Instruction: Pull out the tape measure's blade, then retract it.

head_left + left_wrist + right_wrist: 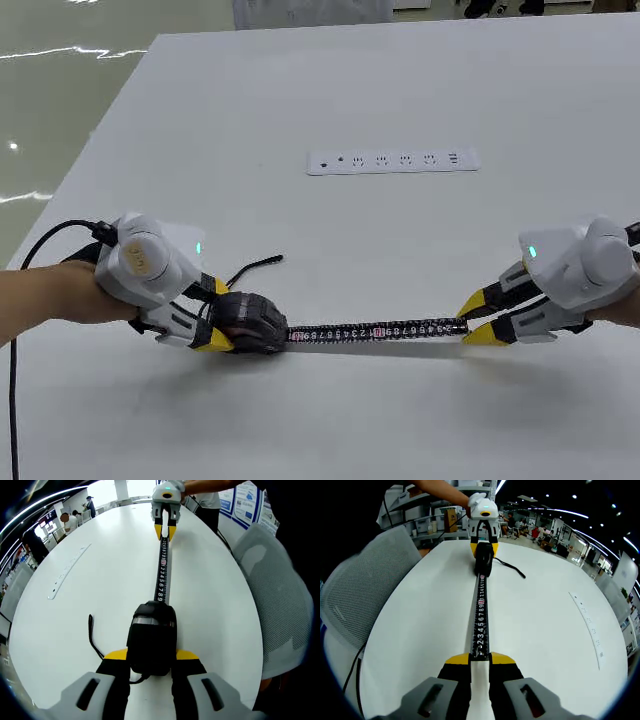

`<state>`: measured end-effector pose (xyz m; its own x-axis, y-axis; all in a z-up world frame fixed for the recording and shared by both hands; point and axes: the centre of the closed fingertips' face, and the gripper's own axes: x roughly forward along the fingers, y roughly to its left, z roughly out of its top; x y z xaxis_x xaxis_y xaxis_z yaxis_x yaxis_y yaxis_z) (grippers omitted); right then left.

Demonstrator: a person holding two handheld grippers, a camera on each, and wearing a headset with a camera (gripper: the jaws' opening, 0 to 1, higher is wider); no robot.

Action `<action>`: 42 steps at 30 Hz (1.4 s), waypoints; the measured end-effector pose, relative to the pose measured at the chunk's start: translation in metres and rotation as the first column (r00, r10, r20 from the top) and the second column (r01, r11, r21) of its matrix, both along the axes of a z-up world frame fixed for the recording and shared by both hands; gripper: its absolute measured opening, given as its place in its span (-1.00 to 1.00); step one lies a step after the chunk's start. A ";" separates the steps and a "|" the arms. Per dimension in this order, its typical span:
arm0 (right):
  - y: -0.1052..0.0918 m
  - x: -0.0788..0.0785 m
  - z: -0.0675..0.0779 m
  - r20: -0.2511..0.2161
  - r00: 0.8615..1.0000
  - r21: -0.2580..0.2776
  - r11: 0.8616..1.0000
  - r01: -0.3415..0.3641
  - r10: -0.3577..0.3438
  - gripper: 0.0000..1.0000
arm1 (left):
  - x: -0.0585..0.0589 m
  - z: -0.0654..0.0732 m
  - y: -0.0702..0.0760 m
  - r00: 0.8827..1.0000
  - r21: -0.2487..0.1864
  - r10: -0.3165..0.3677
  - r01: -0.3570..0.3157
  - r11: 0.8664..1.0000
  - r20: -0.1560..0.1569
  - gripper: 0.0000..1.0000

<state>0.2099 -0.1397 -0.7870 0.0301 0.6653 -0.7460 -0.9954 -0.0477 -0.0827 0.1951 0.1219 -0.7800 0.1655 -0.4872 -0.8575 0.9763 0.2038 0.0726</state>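
Observation:
A black tape measure case point(250, 322) lies on the white table, held between the yellow-tipped jaws of my left gripper point(214, 314); the case point(151, 636) sits right in front of that gripper point(150, 656). Its dark numbered blade point(378, 330) runs out flat along the table to the right. My right gripper point(476, 318) is shut on the blade's end. Along the right gripper point(480, 658) the blade point(481, 620) stretches away to the case point(483, 560). A thin black wrist strap point(255, 266) trails from the case.
A white power strip point(393, 160) lies flat farther back on the table point(400, 80). A black cable point(40, 245) runs off the left edge. A grey mesh chair point(272, 595) stands beside the table's near edge. People stand far off in the room.

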 end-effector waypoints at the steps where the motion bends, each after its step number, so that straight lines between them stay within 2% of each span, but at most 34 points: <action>1: 0.000 0.000 0.000 0.000 1.000 0.000 1.000 0.000 0.000 -0.78 | 0.000 0.000 0.000 1.000 0.000 0.000 0.000 1.000 0.000 -0.47; 15: -0.004 -0.004 0.004 -0.004 1.000 -0.001 1.000 0.004 -0.004 -0.78 | -0.001 0.001 -0.002 1.000 0.002 0.001 -0.001 1.000 0.000 -0.47; 38: -0.012 -0.002 0.005 -0.002 1.000 -0.007 1.000 0.008 -0.008 -0.78 | 0.000 0.000 0.000 1.000 0.005 -0.001 0.001 1.000 0.001 -0.47; 42: -0.014 -0.001 0.004 -0.004 1.000 -0.008 1.000 0.009 -0.009 -0.78 | -0.002 0.002 -0.003 1.000 0.006 -0.001 0.001 1.000 0.001 -0.47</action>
